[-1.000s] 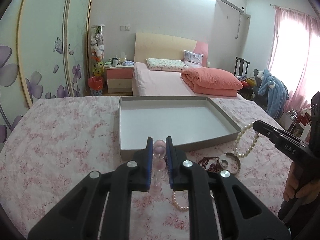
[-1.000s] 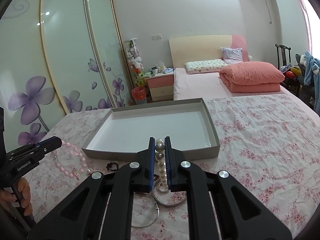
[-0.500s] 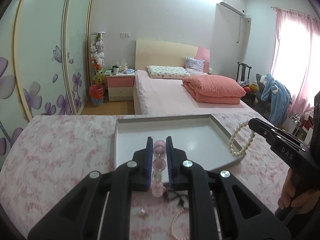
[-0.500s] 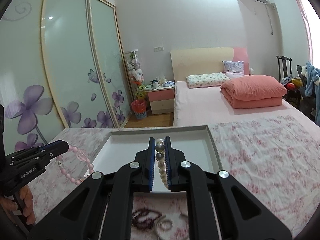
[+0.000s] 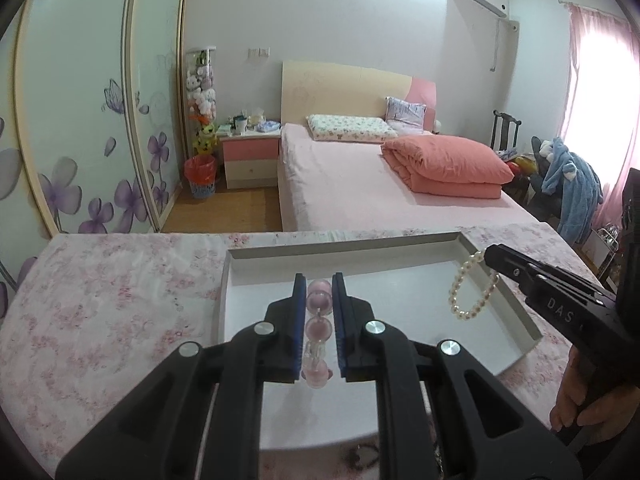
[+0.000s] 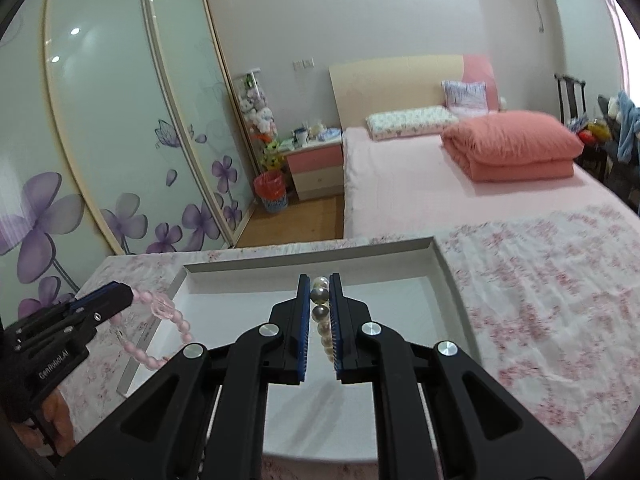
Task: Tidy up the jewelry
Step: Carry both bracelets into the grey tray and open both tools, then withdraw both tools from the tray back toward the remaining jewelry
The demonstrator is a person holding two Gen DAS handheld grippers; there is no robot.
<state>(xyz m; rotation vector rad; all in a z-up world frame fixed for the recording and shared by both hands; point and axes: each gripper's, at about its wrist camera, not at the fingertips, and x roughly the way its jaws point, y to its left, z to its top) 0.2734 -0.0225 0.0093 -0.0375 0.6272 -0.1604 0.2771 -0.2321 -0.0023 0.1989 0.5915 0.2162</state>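
Pink bracelet: while it hangs from the left gripper (image 5: 319,298), the pink bracelet (image 5: 319,330) runs lengthwise along the gap between the two fingers, its biggest bead at the tips and the rest trailing back toward the handle. In the right wrist view the same pink bracelet (image 6: 170,330) droops as a loop below the tip of the left gripper (image 6: 120,296), hanging over the left wall of the box.

Pearl bracelet: the pearl bracelet (image 6: 322,322) lies the same way in the right gripper (image 6: 320,300), a line of beads from the tips back toward the handle. In the left wrist view the pearl bracelet (image 5: 474,286) dangles as an oval loop, long axis roughly up and down, from the tip of the right gripper (image 5: 494,256).

Left gripper: pinched on the pink bracelet, blue pads pressing a bead from both sides.

Right gripper: pinched on the pearl bracelet, pads tight on the beads.

Box: the shallow grey box (image 5: 532,330) with a white floor sits under both grippers; the pearl loop hangs above its right part. The same box (image 6: 456,292) shows below the right gripper's fingers.

Cloth: a pink flowered cloth (image 5: 104,300) covers the surface around the box.

Hand: a hand (image 5: 588,408) grips the right gripper's handle at the right edge.

Beyond: a bed (image 5: 360,184) with a folded salmon quilt (image 5: 448,166) stands past the table.
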